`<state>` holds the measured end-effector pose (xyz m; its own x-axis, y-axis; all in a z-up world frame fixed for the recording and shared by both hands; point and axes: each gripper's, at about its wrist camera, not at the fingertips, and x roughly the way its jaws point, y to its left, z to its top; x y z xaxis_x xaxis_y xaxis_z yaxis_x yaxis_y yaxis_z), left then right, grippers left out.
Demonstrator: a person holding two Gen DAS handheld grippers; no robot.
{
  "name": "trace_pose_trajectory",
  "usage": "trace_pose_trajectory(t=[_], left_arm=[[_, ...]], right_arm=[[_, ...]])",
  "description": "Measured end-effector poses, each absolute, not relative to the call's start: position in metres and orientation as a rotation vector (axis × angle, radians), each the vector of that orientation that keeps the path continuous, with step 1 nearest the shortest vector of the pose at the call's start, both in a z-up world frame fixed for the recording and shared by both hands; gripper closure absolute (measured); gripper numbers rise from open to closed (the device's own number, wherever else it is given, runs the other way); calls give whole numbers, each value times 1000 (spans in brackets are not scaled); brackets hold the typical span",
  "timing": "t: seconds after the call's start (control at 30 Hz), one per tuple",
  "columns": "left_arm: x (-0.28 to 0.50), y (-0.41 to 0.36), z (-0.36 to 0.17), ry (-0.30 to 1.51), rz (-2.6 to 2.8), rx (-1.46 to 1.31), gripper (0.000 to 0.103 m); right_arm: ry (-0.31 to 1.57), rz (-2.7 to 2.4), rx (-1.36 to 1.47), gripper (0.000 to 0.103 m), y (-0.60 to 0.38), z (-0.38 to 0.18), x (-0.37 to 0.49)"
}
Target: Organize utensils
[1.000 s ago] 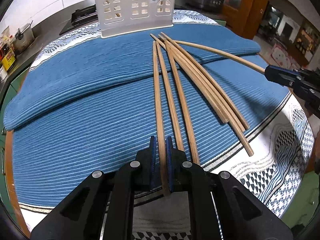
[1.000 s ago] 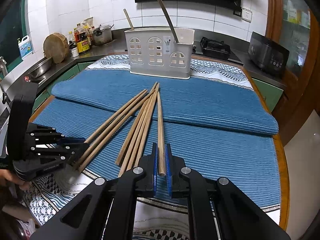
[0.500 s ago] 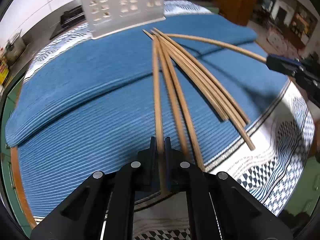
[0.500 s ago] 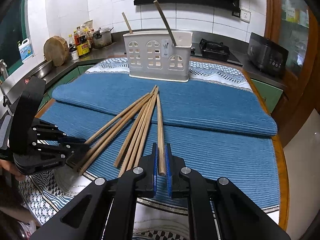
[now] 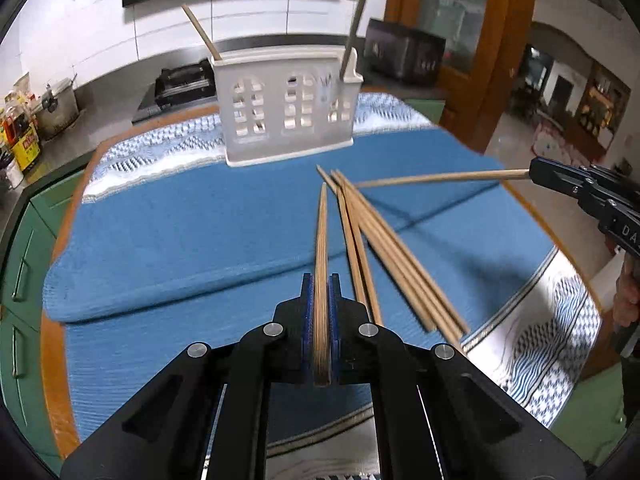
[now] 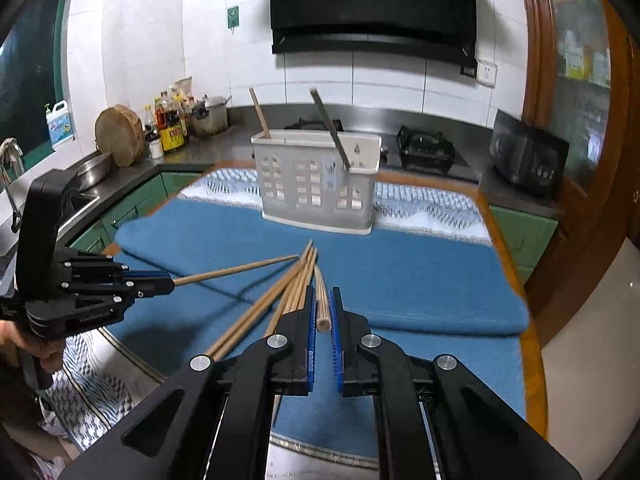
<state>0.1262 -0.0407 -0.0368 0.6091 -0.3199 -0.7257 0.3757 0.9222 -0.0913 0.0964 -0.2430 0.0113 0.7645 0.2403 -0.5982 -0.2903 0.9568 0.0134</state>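
1. The left gripper (image 5: 321, 292) was clamped on a long wooden chopstick (image 5: 321, 240), lifted off the cloth and pointing toward the white plastic utensil caddy with arched window cut-outs (image 5: 286, 114).
2. The right gripper (image 6: 321, 312) carried another pale wooden chopstick (image 6: 322, 304) between its blue pads. In its own view a gap showed on either side of the stick; in the left view the right gripper (image 5: 538, 174) gripped that stick's end, so it read as grasping.
3. The remaining loose bundle of wooden chopsticks (image 5: 394, 256) lay fanned on the ribbed blue cloth mat (image 5: 180, 220), tips converging near the caddy.
4. The caddy stood upright at the mat's far edge, with two sticks already leaning out of its top.
5. The mat covered a round table with an orange wooden rim (image 6: 532, 344), over a patterned blue-and-white tablecloth (image 5: 560, 320).
6. Behind were a grey countertop (image 6: 440, 120), green cabinets (image 5: 24, 240), a black gas hob (image 6: 428, 148), a black range hood (image 6: 372, 4), white wall tiles and sauce bottles (image 6: 170, 128).
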Motion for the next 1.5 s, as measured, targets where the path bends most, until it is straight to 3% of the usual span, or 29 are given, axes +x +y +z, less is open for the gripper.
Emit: trace_pose_trajectory(t=[0.9, 1.5], left_arm=[[174, -13, 81, 612, -367, 58, 98], [257, -18, 110, 902, -366, 168, 97]], right_arm=[[458, 235, -201, 96, -254, 151, 171], [465, 234, -250, 96, -232, 174, 240]])
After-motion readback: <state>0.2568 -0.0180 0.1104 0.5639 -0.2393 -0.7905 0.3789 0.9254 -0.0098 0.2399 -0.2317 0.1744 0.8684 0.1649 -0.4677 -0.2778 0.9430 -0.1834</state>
